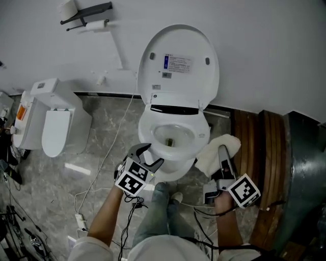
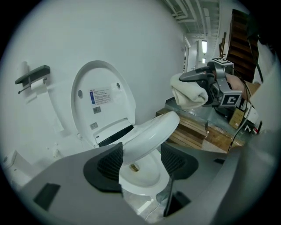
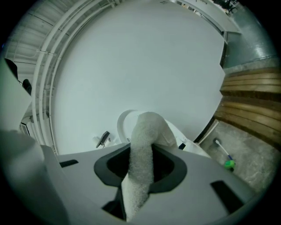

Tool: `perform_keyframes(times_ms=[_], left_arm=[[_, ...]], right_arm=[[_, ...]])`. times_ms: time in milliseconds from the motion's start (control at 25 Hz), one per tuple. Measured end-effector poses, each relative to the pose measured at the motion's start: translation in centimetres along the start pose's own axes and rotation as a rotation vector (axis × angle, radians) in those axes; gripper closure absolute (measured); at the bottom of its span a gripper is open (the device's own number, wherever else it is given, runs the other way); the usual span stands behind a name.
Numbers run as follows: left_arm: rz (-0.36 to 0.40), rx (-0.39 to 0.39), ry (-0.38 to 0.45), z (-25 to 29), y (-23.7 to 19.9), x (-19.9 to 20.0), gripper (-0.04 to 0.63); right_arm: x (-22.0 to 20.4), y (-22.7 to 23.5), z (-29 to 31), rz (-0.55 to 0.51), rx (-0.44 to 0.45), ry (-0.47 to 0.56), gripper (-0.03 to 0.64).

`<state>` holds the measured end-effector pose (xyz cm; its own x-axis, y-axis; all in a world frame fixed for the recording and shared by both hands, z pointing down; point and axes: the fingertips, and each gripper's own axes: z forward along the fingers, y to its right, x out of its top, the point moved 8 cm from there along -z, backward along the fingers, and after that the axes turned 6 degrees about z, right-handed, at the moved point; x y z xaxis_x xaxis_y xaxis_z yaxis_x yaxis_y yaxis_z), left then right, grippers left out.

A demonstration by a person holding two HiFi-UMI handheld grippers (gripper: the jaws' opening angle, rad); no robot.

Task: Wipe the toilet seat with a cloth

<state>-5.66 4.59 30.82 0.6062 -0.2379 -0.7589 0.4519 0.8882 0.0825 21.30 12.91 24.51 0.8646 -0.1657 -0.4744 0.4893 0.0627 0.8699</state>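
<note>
A white toilet stands against the wall with its lid (image 1: 178,61) up. The toilet seat (image 2: 153,129) slants upward over the bowl (image 2: 140,173), and its front edge lies between the jaws of my left gripper (image 2: 141,160), which are shut on it. From above, that left gripper (image 1: 153,154) sits at the seat's (image 1: 147,133) front-left. A white cloth (image 1: 216,150) is bunched in my right gripper (image 1: 222,150), which hovers to the right of the bowl. The cloth (image 3: 142,149) fills the shut right gripper (image 3: 141,165) and hides most of the toilet behind it.
A white bin-like unit (image 1: 51,122) stands on the floor to the left. A toilet-paper holder (image 1: 86,15) is on the wall. Wooden steps (image 1: 254,153) rise on the right. Cables (image 1: 102,178) trail over the marble floor. A toilet brush (image 3: 226,160) lies by the wall.
</note>
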Motion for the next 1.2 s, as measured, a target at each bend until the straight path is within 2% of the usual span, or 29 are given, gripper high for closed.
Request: perform_keyframes(times_ms=[320,480,600,720,1000,1200], left_arm=[[0.061,-0.038,-0.08,0.6,2.8,-3.5,0.301],[0.113,-0.068,-0.157,1.4,4.5,-5.8,0.301],[0.135,-0.109,-0.193,2.0,5.7,-7.9,0.301],[0.112,-0.141,-0.213,2.8,6.6,-9.9,0.301],[0.051,-0.174,-0.239,5.0,7.8,-13.9,0.313],[0.074,-0.198,-0.299,7.6,9.4,-18.5,0.322]], right_arm=[[-2.0,1.1,0.3,0.02,0.007,-0.051,0.517],[-2.8,2.6,-0.2,0.03,-0.07,-0.065,0.517],[-3.6,3.3,-0.1,0.021,-0.07,-0.079,0.517],[-4.3,4.7,-0.3,0.018,-0.114,-0.096,0.517],[-6.1,8.3,0.3,-0.015,-0.136,-0.118,0.517],[-8.8,12.3,-0.6,-0.029,-0.181,-0.171,0.517]])
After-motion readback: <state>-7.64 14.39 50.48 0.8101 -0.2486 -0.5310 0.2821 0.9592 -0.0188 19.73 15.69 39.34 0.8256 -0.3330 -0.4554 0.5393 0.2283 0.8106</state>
